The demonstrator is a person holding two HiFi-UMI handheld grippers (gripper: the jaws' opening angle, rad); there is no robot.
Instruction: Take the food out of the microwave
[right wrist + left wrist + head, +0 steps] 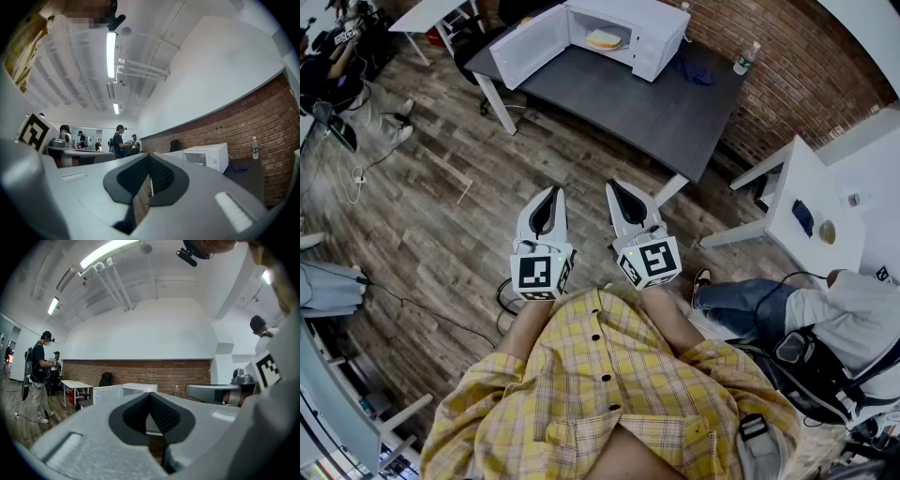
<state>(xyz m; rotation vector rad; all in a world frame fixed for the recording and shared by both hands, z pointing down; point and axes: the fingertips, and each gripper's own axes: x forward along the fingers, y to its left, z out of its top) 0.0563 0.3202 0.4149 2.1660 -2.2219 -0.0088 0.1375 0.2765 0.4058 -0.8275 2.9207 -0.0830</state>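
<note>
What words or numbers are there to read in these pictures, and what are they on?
None can be read.
Left gripper cube and right gripper cube: only black-and-white square patterns, no letters.
Water bottle label: too small to read.
Microwave: no readable brand or numbers.

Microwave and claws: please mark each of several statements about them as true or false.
1. The microwave stands open. True.
2. The food lies out on the table. False: it lies inside the microwave.
3. The left claw holds the food. False: it is shut on nothing, near the person's body and far from the table.
4. The right claw is shut and empty. True.
5. A bottle stands on the table. True.
</note>
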